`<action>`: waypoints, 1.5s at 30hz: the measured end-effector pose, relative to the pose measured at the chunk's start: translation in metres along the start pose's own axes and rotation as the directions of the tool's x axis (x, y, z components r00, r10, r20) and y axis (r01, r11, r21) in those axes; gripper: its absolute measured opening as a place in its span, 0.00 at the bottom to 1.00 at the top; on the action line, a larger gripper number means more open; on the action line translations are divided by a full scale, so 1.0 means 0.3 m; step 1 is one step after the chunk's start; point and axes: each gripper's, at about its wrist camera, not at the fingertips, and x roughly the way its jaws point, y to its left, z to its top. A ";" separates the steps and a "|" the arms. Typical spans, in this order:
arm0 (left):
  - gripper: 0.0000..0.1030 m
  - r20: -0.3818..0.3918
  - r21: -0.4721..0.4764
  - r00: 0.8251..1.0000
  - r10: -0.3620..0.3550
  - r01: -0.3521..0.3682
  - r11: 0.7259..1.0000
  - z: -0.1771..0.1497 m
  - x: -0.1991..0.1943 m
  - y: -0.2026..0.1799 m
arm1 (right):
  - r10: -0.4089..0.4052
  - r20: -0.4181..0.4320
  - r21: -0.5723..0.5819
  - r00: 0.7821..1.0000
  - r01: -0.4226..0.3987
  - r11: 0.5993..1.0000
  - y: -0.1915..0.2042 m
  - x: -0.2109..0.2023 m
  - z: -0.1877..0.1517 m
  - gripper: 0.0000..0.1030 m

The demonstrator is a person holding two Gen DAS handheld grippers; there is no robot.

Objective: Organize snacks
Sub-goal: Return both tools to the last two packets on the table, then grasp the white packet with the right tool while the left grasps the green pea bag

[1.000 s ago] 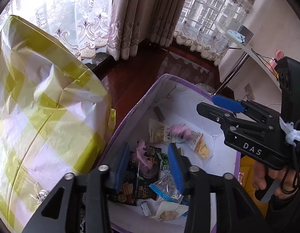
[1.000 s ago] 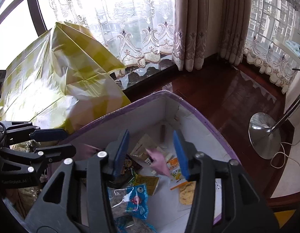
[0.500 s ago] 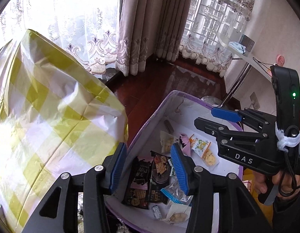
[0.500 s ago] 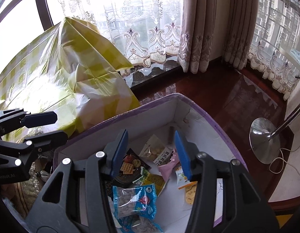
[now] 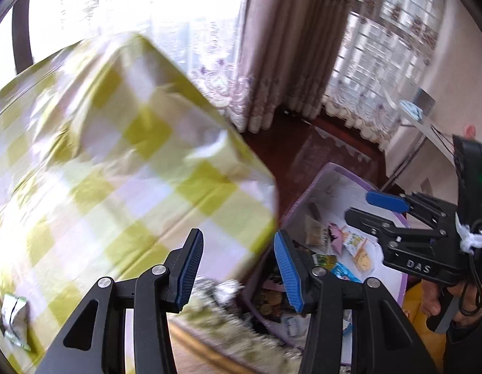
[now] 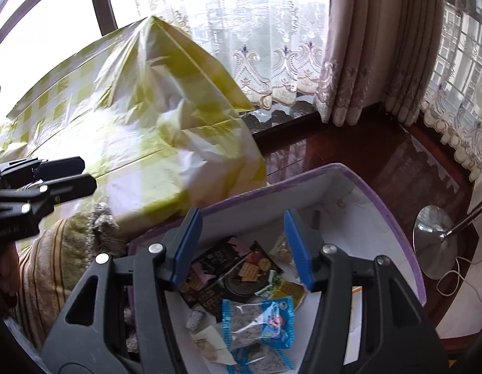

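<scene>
My right gripper point(image 6: 242, 246) hangs over the purple-rimmed box point(image 6: 393, 218) of snack packets point(image 6: 258, 321), jaws just widened, empty; my left gripper point(image 5: 238, 268) tilts down beside the yellow checked tablecloth point(image 5: 116, 162), jaws apart, empty; "DAS" marks the right gripper.

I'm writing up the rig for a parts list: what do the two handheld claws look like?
Both claws are black plastic frames with silver screws and ribbed blue pads on the fingers. The left claw fills its own camera's lower view. The right claw carries white "DAS" lettering, a green indicator light on its upright black body, a white tie and black cords looped at the handle. The person's sleeve beside it looks dark.
</scene>
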 end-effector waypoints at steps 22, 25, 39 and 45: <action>0.47 -0.036 -0.594 0.918 0.396 -0.338 0.730 -0.298 -0.330 0.847 | 0.191 -0.039 -0.213 0.981 -0.195 0.957 0.556 0.039 0.045 0.58; 0.48 -0.074 -0.643 0.909 0.409 -0.357 0.677 -0.369 -0.350 0.928 | 0.220 -0.042 -0.224 0.975 -0.224 0.949 0.631 0.047 0.057 0.62; 0.48 -0.172 -0.603 0.893 0.415 -0.429 0.673 -0.404 -0.227 0.982 | 0.327 -0.091 -0.242 0.940 -0.340 0.909 0.981 0.110 0.072 0.72; 0.46 -0.211 -0.491 0.861 0.464 -0.503 0.711 -0.404 -0.211 0.961 | 0.334 -0.128 -0.225 0.934 -0.355 0.907 1.077 0.154 0.071 0.73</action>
